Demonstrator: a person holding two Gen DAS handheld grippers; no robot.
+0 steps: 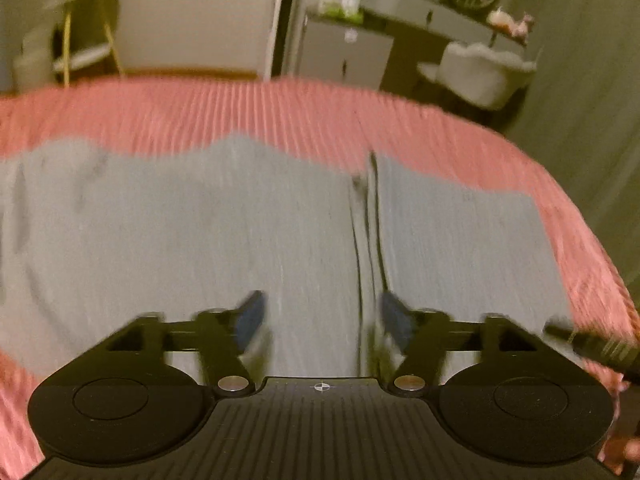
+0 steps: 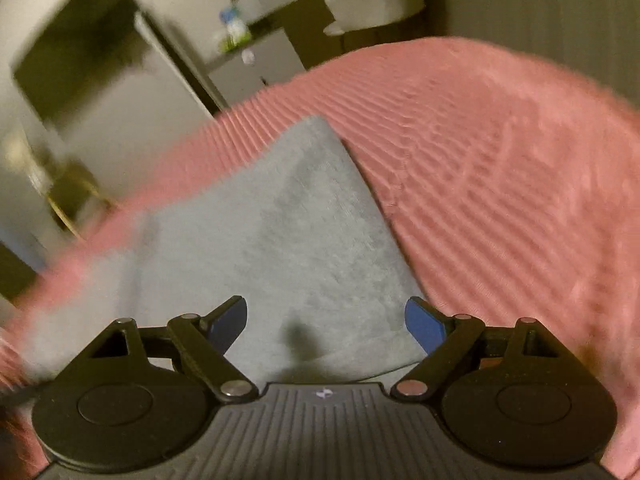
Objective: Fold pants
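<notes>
The grey pants (image 1: pixel 200 220) lie spread flat on a pink ribbed bedspread (image 1: pixel 240 112), a dark fold line running down their middle. The left gripper (image 1: pixel 324 320) hovers over them with jaws apart, nothing between the blue pads. The right gripper (image 2: pixel 326 322) is likewise released above a folded corner of the cloth.

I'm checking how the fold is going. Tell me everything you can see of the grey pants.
The grey pants lie flat on the pink ribbed bedspread, soft knit-looking fabric, slightly wrinkled. In the left wrist view a dark crease or seam runs lengthwise through them. The right wrist view shows a squared corner. Neither open tool pinches them; the frames are blurred.
</notes>
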